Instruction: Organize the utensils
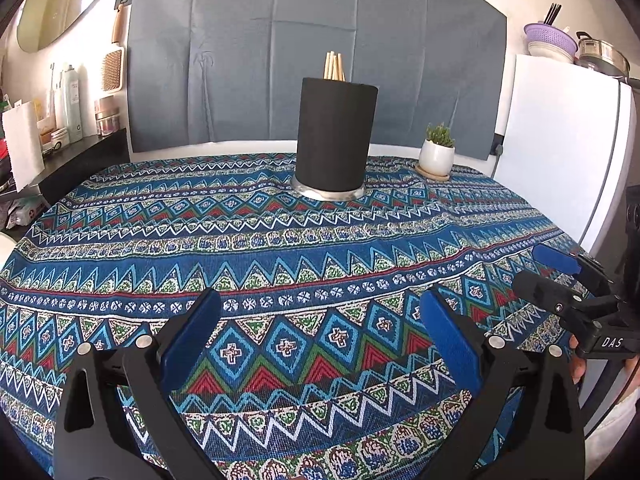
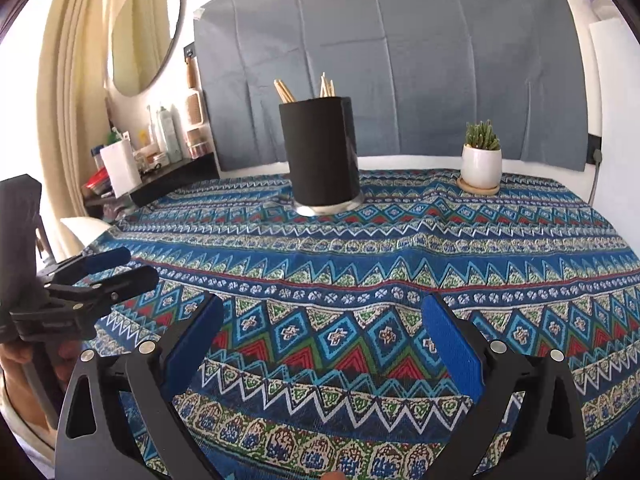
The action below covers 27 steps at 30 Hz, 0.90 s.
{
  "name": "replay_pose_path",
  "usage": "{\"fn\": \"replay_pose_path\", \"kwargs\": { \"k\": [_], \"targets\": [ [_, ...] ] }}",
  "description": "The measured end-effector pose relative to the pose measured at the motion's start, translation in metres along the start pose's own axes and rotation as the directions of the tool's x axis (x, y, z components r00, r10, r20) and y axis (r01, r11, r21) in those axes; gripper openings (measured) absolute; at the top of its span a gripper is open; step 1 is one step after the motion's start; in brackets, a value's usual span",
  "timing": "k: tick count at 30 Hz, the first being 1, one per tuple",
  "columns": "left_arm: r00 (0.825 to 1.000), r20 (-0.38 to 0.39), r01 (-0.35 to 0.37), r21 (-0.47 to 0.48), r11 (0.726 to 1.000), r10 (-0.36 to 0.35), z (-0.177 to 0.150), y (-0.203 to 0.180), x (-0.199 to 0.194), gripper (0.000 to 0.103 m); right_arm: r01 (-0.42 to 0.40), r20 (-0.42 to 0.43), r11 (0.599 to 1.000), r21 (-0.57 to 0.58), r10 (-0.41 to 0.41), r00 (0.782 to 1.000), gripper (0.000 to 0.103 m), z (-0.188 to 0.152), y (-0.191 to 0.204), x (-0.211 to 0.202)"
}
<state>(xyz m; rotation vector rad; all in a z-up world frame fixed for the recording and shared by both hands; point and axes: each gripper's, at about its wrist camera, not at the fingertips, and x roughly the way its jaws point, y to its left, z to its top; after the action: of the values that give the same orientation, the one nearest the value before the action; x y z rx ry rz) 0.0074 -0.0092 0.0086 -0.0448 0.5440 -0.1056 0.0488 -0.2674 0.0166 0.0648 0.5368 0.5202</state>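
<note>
Both claws are hovering low over the near edge of the desk (image 1: 280,248), and I am seeing each one released, blue pads spread wide with nothing between them. My left claw (image 1: 320,336) is sitting at the near left, and my right claw (image 2: 320,340) is sitting at the near right, the two well apart. Patterned blue cloth (image 2: 360,264) is covering the desk from the near edge to the far side. Farther back, near the middle, the black utensil holder (image 1: 334,136) is standing upright on a silver base, with wooden chopsticks (image 1: 334,66) poking out of its top. At the far right, a small potted plant (image 2: 481,160) is resting on a round coaster.
</note>
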Motion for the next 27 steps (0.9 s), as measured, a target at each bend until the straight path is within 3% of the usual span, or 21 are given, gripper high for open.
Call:
{"fn": "replay_pose_path", "kwargs": {
  "k": [7, 14, 27],
  "targets": [
    [0.997, -0.019, -0.07, 0.03, 0.997, 0.071, -0.008, -0.008, 0.003, 0.097, 0.077, 0.002, 0.996, -0.034, -0.077, 0.997, 0.095, -0.007, 0.01, 0.001],
    [0.994, -0.028, -0.099, 0.075, 0.992, 0.101, -0.01, -0.015, 0.003, 0.097, 0.089, 0.003, 0.995, -0.048, -0.089, 0.996, 0.095, -0.008, 0.013, 0.002],
    [0.998, -0.03, -0.058, 0.027, 0.998, 0.058, -0.008, -0.006, 0.003, 0.097, 0.083, -0.021, 0.996, -0.015, -0.084, 0.996, 0.095, -0.008, 0.007, 0.006]
  ]
}}
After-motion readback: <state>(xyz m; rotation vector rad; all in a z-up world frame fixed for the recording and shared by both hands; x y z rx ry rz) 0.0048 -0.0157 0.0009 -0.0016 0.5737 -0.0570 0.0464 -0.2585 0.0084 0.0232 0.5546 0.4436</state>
